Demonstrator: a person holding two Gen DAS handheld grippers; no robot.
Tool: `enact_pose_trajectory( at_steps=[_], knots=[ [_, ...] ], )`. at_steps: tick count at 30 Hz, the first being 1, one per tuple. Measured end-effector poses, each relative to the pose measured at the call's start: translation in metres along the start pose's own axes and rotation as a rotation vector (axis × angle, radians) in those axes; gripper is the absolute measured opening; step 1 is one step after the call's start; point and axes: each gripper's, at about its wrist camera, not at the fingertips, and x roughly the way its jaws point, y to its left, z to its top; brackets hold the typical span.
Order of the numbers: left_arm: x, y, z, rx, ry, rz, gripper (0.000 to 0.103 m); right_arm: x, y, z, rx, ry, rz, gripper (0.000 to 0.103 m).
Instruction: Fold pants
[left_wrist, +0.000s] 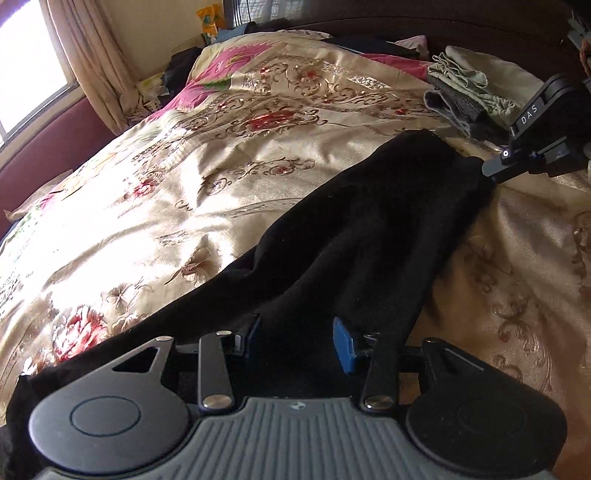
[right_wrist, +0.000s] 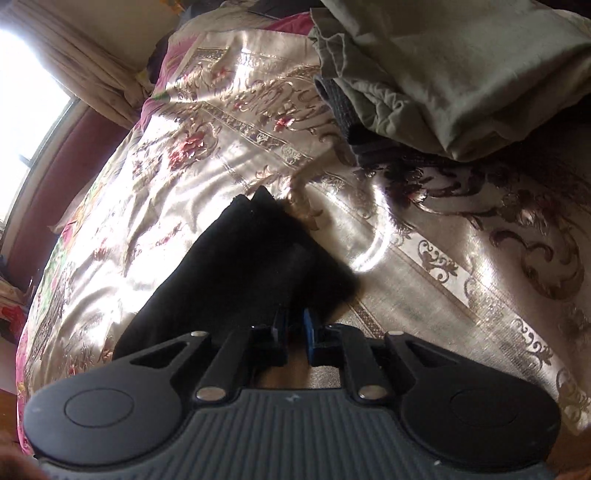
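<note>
Black pants (left_wrist: 354, 236): near end cut off by the frame's lower left edge. Left gripper (left_wrist: 301, 332): fingertips buried in cloth. Right gripper (right_wrist: 294, 326): pads' contact with cloth indiscernible. Folded clothes (right_wrist: 461, 74): cropped at the top right.

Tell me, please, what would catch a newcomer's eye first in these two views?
The black pants stand out, stretched dark across the shiny gold floral bedspread, with the left gripper at the near end and the right gripper closed on the far end. Next comes the pile of folded clothes beyond the pants, towards the head of the bed.
</note>
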Motion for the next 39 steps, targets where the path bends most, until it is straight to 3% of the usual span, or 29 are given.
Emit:
enact_pose_trajectory(
  at_steps=[3, 8, 13, 19, 23, 29, 30, 32, 39],
  knots=[
    [0.005, -0.007, 0.007, 0.004, 0.0, -0.007, 0.056, 0.0, 0.003, 0.007, 0.004, -0.009, 0.057, 0.013],
    [0.008, -0.013, 0.015, 0.0, -0.002, -0.013, 0.056, 0.026, 0.005, 0.01, 0.038, 0.042, 0.009, 0.013],
    [0.007, -0.02, 0.014, 0.029, -0.007, -0.017, 0.057, 0.012, 0.001, 0.005, 0.035, -0.002, -0.038, 0.013],
    [0.007, -0.023, 0.012, 0.028, -0.006, -0.034, 0.057, 0.023, -0.001, 0.008, 0.013, 0.011, -0.071, 0.013],
    [0.005, -0.023, 0.012, 0.045, -0.008, -0.04, 0.057, 0.029, 0.0, 0.009, 0.062, 0.012, -0.031, 0.032],
    [0.005, -0.022, 0.012, 0.043, -0.011, -0.044, 0.057, 0.03, -0.004, 0.007, 0.116, 0.004, -0.021, 0.032],
    [0.006, -0.023, 0.012, 0.044, -0.01, -0.044, 0.057, 0.032, -0.003, 0.009, 0.123, 0.005, -0.019, 0.032],
    [0.006, -0.024, 0.012, 0.047, -0.012, -0.044, 0.057, 0.035, -0.004, 0.014, 0.165, 0.006, 0.016, 0.005],
    [0.001, -0.028, 0.017, 0.084, -0.05, -0.062, 0.057, -0.007, -0.013, 0.014, 0.184, -0.048, 0.095, 0.004]
  ],
)
